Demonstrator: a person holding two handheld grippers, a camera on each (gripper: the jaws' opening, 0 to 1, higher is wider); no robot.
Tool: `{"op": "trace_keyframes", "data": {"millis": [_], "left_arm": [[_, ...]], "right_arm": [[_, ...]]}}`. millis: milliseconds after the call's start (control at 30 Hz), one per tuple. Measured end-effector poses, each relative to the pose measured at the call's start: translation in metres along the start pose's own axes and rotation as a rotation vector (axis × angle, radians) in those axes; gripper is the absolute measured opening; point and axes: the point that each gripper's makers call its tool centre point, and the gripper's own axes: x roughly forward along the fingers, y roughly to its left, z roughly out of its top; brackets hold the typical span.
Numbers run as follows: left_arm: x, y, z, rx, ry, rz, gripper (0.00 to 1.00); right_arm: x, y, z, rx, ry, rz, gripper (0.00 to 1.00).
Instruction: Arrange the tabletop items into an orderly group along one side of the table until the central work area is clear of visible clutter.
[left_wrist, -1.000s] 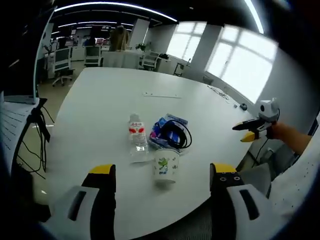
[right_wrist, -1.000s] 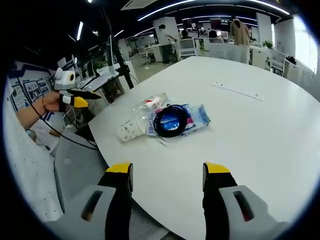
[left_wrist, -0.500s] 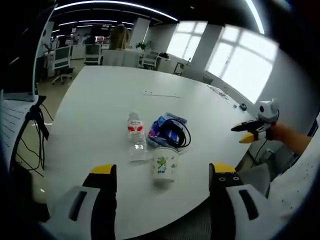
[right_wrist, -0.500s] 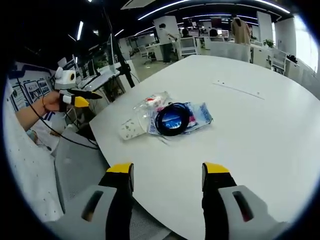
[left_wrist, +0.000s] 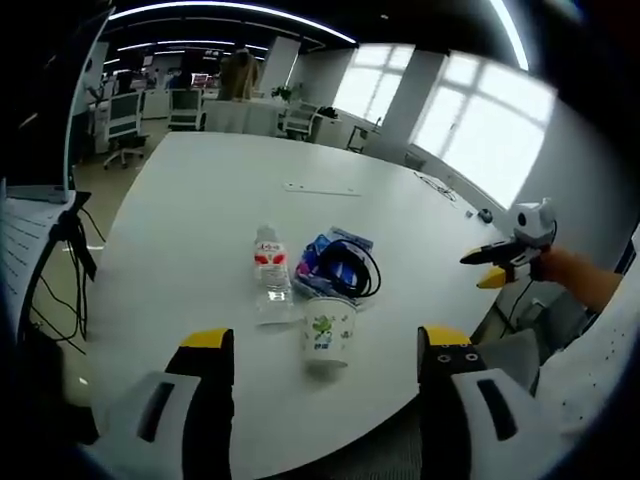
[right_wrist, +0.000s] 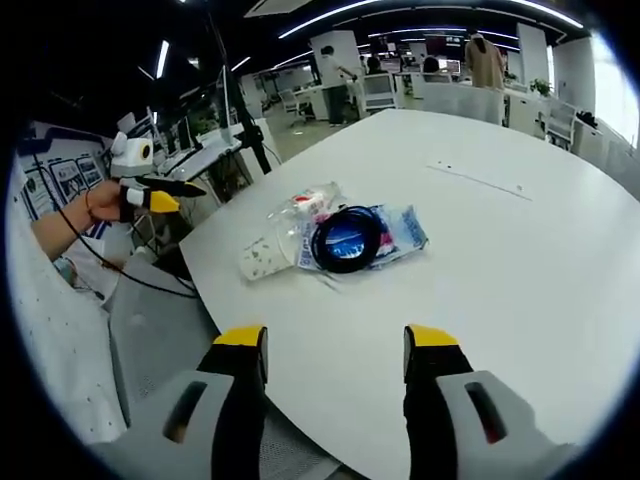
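Observation:
A white paper cup (left_wrist: 330, 333) with a green print stands near the white table's (left_wrist: 200, 200) front edge. Behind it are a clear water bottle (left_wrist: 270, 272) with a red label and a blue packet (left_wrist: 322, 255) with a black cable coil (left_wrist: 352, 267) on it. My left gripper (left_wrist: 325, 340) is open, short of the cup, holding nothing. My right gripper (right_wrist: 336, 338) is open too, well short of the cable coil (right_wrist: 345, 238), the bottle (right_wrist: 305, 205) and the cup (right_wrist: 262, 260). Off the table's edge, a hand holds the right gripper (left_wrist: 500, 262); the left gripper (right_wrist: 150, 195) is held the same way.
A thin flat strip (left_wrist: 322, 188) lies further across the table, also seen as a strip (right_wrist: 478, 180). Office chairs (left_wrist: 125, 125) and desks stand beyond the far side, and windows (left_wrist: 480, 120) fill one wall. A tripod (right_wrist: 235, 95) rises near the table's edge. A person (right_wrist: 328, 68) stands far back.
Both views have shifted very slightly with the hands. The cup, bottle, packet and cable lie where they were, and both grippers stay open.

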Motion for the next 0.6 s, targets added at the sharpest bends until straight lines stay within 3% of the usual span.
{"op": "trace_keyframes", "data": {"millis": [600], "left_arm": [[0.0002, -0.0018, 0.0032, 0.001, -0.008, -0.005, 0.76]], "right_arm": [[0.0000, 0.0003, -0.0016, -0.001, 0.004, 0.001, 0.53]]}}
